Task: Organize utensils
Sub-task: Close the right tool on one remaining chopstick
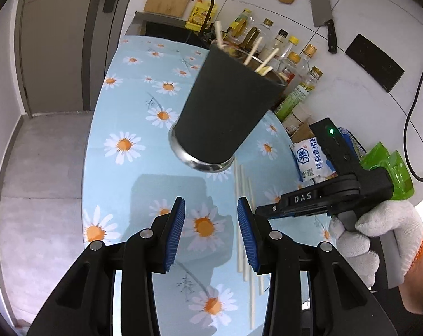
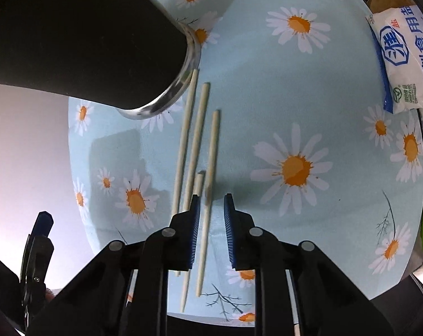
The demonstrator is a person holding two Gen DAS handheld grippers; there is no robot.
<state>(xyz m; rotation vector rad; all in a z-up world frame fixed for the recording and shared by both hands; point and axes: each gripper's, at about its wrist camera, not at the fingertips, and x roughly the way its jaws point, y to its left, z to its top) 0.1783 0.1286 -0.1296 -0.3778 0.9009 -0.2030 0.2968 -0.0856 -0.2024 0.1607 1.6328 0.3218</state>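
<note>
Chopsticks under right claw

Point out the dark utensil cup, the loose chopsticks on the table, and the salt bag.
dark utensil cup (image 1: pixel 225 106), left wrist view, on its side wall.
loose chopsticks (image 2: pixel 196 142), right wrist view, mid-shaft of the middle stick.
salt bag (image 2: pixel 407 58), right wrist view, on its printed face.

Only a couple of readable bits here: the right gripper has "DAS" in white letters on its black arm, and the white-and-blue salt bag at about 2 o'clock reads "精制食用盐". Bottle labels are too small.
</note>
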